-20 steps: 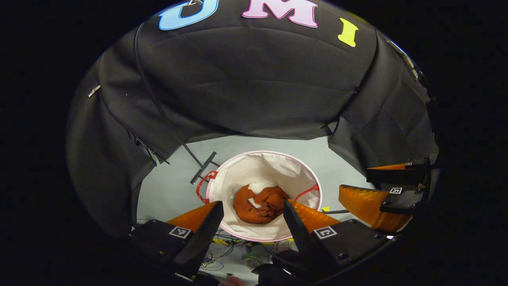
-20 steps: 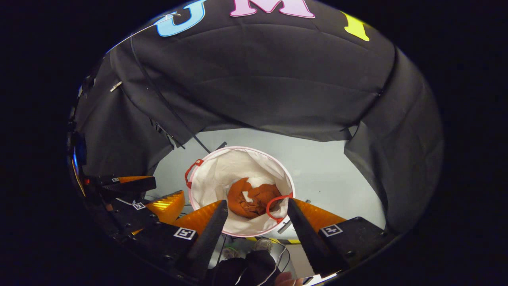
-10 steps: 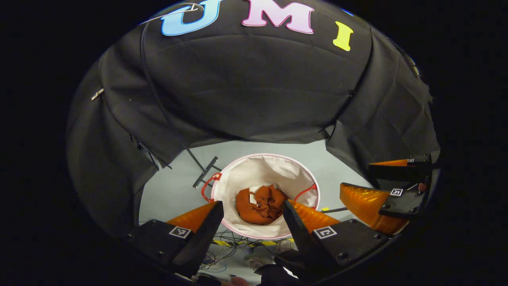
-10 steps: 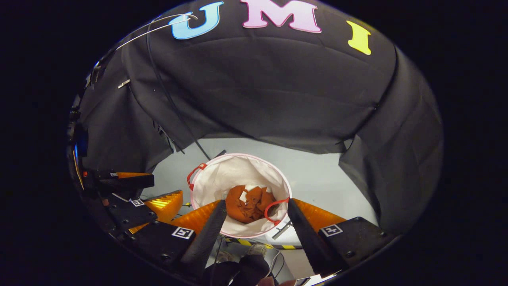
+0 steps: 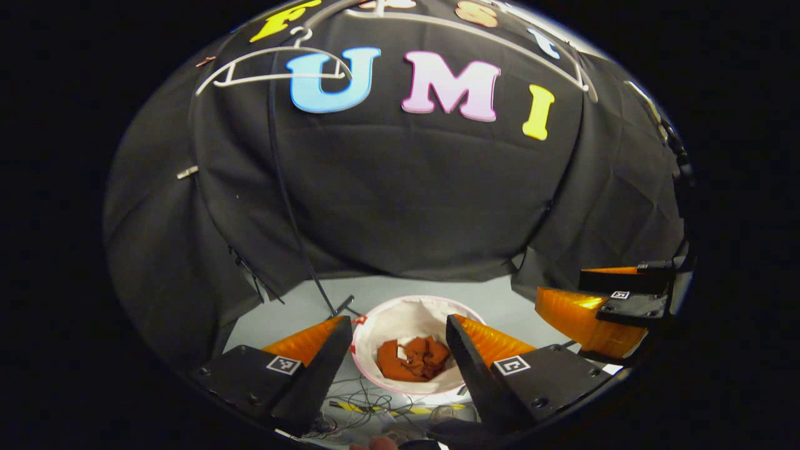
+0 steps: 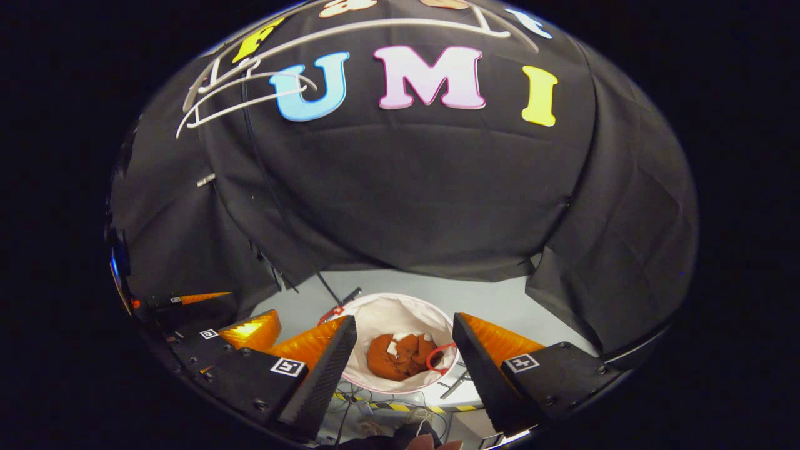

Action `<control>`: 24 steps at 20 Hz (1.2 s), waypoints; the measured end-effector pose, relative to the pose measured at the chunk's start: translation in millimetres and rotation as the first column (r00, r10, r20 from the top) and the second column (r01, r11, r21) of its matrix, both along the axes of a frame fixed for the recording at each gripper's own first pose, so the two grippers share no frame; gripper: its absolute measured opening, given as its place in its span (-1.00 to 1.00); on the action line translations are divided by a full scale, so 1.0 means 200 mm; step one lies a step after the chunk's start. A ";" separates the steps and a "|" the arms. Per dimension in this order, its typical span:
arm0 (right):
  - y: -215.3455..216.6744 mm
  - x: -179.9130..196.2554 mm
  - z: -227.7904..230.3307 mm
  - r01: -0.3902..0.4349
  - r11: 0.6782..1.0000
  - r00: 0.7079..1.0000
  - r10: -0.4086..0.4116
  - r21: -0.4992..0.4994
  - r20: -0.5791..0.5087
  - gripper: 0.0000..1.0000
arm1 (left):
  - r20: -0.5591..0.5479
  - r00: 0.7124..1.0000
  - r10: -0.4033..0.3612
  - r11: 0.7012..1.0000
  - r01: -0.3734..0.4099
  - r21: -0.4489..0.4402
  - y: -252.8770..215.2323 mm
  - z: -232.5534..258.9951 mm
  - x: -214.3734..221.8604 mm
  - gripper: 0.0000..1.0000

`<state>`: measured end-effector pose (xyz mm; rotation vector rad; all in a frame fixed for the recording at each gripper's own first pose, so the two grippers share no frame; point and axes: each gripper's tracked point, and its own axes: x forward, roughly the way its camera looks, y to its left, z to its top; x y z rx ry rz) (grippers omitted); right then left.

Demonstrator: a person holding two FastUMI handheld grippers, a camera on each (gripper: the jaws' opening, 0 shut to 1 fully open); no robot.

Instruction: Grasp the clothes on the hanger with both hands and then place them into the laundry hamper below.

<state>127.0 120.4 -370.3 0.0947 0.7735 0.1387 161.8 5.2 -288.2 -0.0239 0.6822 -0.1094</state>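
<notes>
The rust-orange clothes (image 5: 415, 360) lie crumpled at the bottom of the white laundry hamper (image 5: 400, 310) on the floor. In the right gripper view the clothes (image 6: 397, 357) rest in the same hamper (image 6: 390, 306), beside its red handle (image 6: 437, 357). My left gripper (image 5: 397, 320) hangs open high above the hamper, nothing between its fingers. My right gripper (image 6: 404, 317) is open and empty too, at about the same height. Each appears in the other's view: right gripper (image 5: 559, 282), left gripper (image 6: 251, 303). Bare white hangers (image 5: 275, 64) hang on the rail (image 5: 475, 34) above.
A thin black rack pole (image 5: 287, 200) runs down the wall to a foot (image 5: 342, 304) just left of the hamper. Loose cables (image 5: 362, 400) and yellow-black tape (image 6: 400, 405) lie on the floor near me. Black cloth walls close in on all sides.
Both grippers have risen and tipped upward, so the hamper looks smaller and lower, and the hangers and rail have come into view. The clothes stay in the hamper.
</notes>
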 end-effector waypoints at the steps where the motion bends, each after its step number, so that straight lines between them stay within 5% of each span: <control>1: -0.01 0.00 0.09 0.016 1.000 0.999 -0.016 0.003 0.034 0.98 | 0.038 0.999 0.006 1.000 -0.006 0.003 0.03 0.09 -0.01 0.91; 8: -0.05 -0.07 0.66 0.080 0.997 0.965 -0.078 0.001 0.252 0.97 | 0.248 0.969 0.023 1.000 -0.024 0.004 0.21 0.59 -0.18 0.91; 17: -0.08 -0.17 1.32 0.127 0.990 0.860 -0.140 0.060 0.490 0.97 | 0.460 0.885 0.066 0.996 -0.030 -0.085 0.28 1.24 -0.32 0.92; 22: -0.15 -0.24 1.57 0.086 0.995 0.807 -0.104 0.058 0.581 1.00 | 0.562 0.825 0.063 0.997 -0.070 -0.008 0.31 1.50 -0.40 0.83; 23: -0.16 -0.25 1.61 0.078 0.995 0.798 -0.097 0.058 0.595 0.86 | 0.569 0.820 0.067 0.997 -0.081 0.000 0.29 1.52 -0.42 0.91; 24: -0.17 -0.27 1.65 0.067 0.996 0.791 -0.088 0.057 0.606 0.96 | 0.571 0.818 0.065 0.996 -0.086 0.009 0.26 1.54 -0.43 0.84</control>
